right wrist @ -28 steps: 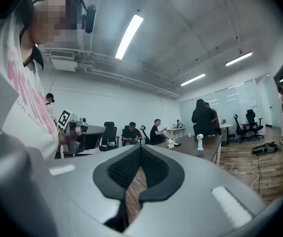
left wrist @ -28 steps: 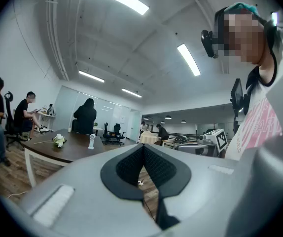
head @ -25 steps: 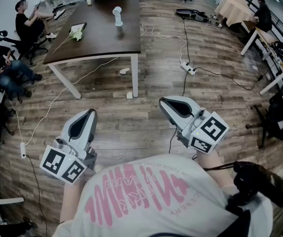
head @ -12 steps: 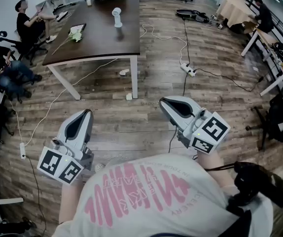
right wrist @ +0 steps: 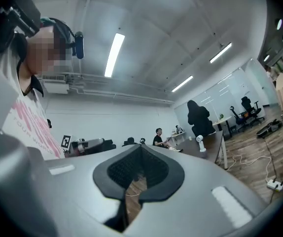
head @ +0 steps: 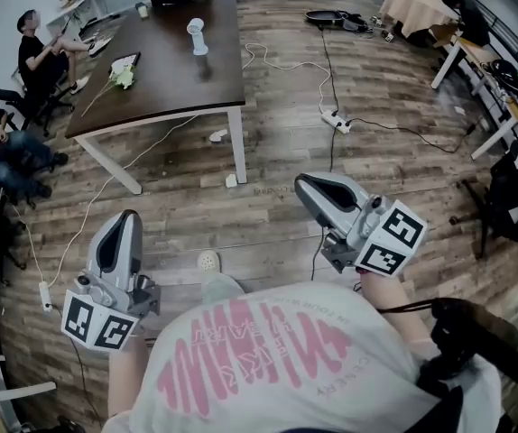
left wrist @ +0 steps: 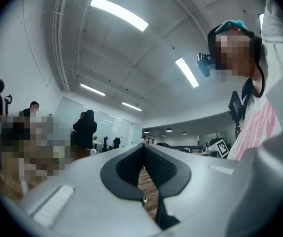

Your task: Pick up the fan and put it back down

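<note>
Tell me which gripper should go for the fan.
Right, narrowly. The right gripper is held further forward toward the fan than the left gripper; both are shut, empty and far from it.

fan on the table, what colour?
White fan; shows best in the head view.

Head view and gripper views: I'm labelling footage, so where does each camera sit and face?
Head view: on the person's head, facing steeply down at the floor; shirt, left gripper and right gripper show.
Left gripper view: on that gripper, facing slightly upward along its shut jaws; shirt at right.
Right gripper view: likewise along its shut jaws; shirt at left.
Shared: head and right gripper views both show the fan on the table.
</note>
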